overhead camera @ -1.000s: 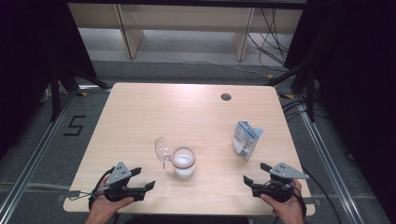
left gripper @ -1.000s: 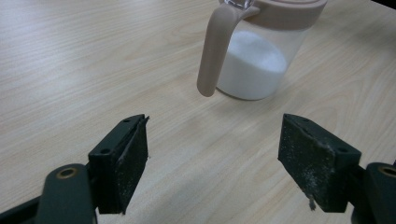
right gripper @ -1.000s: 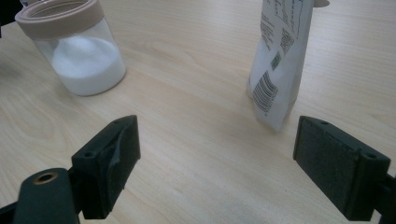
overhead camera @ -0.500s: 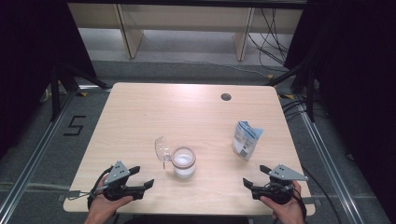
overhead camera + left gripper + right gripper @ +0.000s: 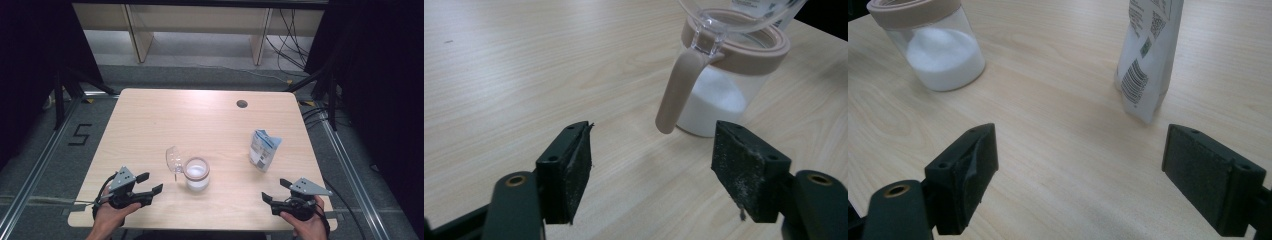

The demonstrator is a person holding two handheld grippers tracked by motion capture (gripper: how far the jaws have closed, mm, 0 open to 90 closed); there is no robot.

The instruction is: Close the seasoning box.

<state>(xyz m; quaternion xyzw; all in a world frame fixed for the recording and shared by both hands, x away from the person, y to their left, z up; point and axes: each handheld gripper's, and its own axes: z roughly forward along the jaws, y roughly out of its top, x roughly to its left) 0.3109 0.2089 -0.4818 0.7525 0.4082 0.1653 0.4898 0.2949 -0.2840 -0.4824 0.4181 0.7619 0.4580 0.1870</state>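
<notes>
A clear jar (image 5: 197, 174) with a tan rim stands near the table's front middle, its clear lid (image 5: 173, 159) flipped open to the left. White powder fills its bottom (image 5: 716, 102); a tan handle (image 5: 678, 90) hangs down its side. A white and blue pouch (image 5: 263, 150) stands upright to the right (image 5: 1147, 55). My left gripper (image 5: 150, 183) rests at the front left, open, its jaws having just been closing with nothing between them. My right gripper (image 5: 272, 190) lies at the front right, open and empty; its view also shows the jar (image 5: 933, 42).
The wooden table (image 5: 150, 125) has a round cable hole (image 5: 242, 104) near its back right. Shelving legs and cables stand on the grey floor behind. Metal rails run along both sides of the table.
The left gripper's jaws stand a little narrower than before. Both hands have stayed where they were; jar and pouch have not moved.
</notes>
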